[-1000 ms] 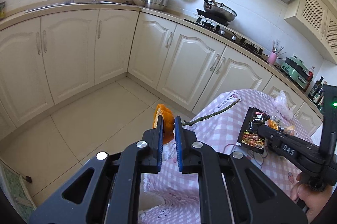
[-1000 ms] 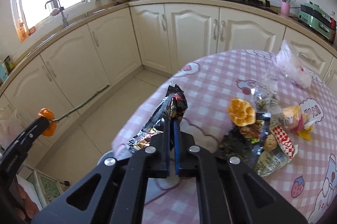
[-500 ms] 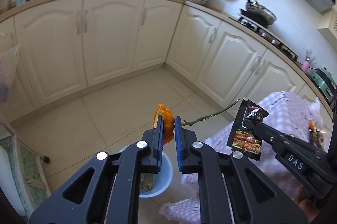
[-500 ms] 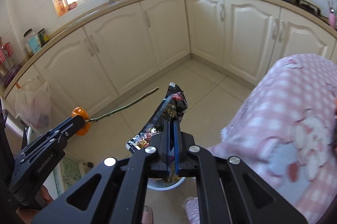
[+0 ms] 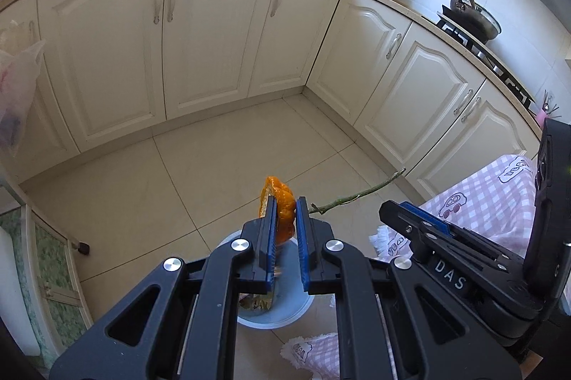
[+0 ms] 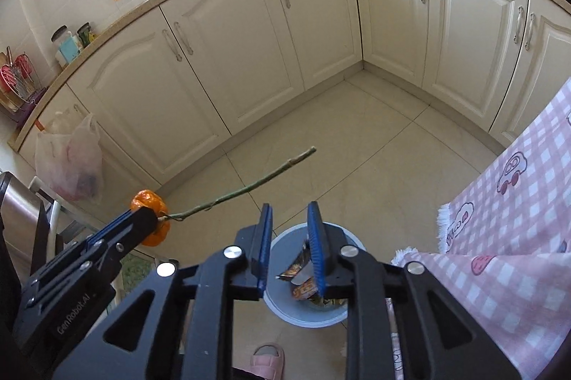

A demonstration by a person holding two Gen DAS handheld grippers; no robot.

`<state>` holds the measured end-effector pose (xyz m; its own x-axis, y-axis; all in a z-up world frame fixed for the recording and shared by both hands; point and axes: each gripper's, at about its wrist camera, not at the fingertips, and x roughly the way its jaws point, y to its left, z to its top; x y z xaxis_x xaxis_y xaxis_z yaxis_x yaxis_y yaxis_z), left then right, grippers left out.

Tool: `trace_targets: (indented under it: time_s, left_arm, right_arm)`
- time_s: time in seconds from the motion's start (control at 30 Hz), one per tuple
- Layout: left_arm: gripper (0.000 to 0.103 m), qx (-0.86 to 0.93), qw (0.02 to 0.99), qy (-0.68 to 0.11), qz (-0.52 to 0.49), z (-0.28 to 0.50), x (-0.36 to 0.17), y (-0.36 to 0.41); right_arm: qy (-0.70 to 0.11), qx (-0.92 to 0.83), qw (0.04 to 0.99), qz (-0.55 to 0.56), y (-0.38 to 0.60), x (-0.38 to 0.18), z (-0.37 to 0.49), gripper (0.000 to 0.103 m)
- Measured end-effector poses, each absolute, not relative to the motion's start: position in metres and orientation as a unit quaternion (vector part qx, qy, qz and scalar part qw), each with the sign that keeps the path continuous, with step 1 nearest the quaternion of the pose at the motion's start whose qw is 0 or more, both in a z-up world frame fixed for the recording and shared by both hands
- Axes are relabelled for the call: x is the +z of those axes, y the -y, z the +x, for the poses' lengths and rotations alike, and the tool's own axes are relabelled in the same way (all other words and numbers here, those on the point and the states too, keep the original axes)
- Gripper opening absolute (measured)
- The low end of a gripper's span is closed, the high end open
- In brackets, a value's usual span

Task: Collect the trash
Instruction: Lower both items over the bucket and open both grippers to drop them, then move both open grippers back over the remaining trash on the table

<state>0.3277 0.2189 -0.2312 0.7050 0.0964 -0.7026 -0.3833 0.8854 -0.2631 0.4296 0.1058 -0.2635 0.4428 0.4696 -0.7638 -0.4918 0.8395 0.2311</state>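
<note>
Here, what we can and cannot make out:

Left gripper [image 5: 285, 219]: we see its fingers nearly closed, pressed on an orange peel [image 5: 282, 215]. The peel's lower part is hidden between the blue pads.

Stem [image 5: 357, 196]: a thin green twig juts out to the right of the peel; we cannot tell whether the pads pinch it or only the peel holds it.

Right gripper [image 6: 289, 237]: its fingers are opening, a clear gap between them, and nothing is gripped in that gap.

Snack wrapper [image 6: 303, 273]: we see it in the bin just beyond the right fingers, partly covered by the right finger, so its full shape is hard to read. Whether it touches that finger we cannot tell.

Trash bin [image 6: 285, 312]: a pale blue round bin on the tiled floor, directly under both grippers. In both views its rim is largely cut off by the gripper bodies, and the contents are mostly hidden.

Tabletop [image 6: 517, 219]: only an edge of the pink checked cloth shows at the right, hanging near the bin; the surface itself is out of frame.

Plastic bag [image 6: 67, 162]: it hangs at the cabinets on the left, with its contents blurred.

Slipper [image 6: 267, 360]: a pink one, cut off at the lower edge.
</note>
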Motion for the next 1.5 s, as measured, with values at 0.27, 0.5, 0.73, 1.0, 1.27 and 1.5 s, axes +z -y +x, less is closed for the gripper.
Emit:
trace_targets:
  time_s: [0.27,0.5,0.73,1.0,1.27,1.5]
  left_arm:
    - [0.01,0.115,0.897,-0.375,-0.202,0.341,-0.242,-0.208]
    - [0.01,0.103,0.899,-0.379,-0.195,0.354,-0.242,-0.198]
    - [0.024,0.099,0.903,-0.373,-0.192,0.36,-0.232,-0.192]
    - [0.046,0.099,0.914,-0.352,-0.178,0.348,-0.208,-0.182]
    - [0.046,0.073,0.931,-0.32,-0.161,0.324,-0.164,-0.153]
    - [0.048,0.015,0.947,-0.292,-0.135,0.31,-0.124,-0.097]
  right_arm:
    - [-0.442,0.262,0.858,-0.001,-0.079,-0.261,0.429,0.021]
    - [-0.437,0.257,0.862,0.004,-0.063,-0.256,0.43,0.022]
    - [-0.432,0.255,0.865,0.009,-0.051,-0.249,0.428,0.023]
    - [-0.419,0.253,0.872,0.011,-0.037,-0.23,0.416,0.023]
    - [-0.378,0.241,0.894,0.016,-0.009,-0.185,0.39,0.028]
    - [-0.339,0.192,0.921,0.033,0.061,-0.142,0.365,0.033]
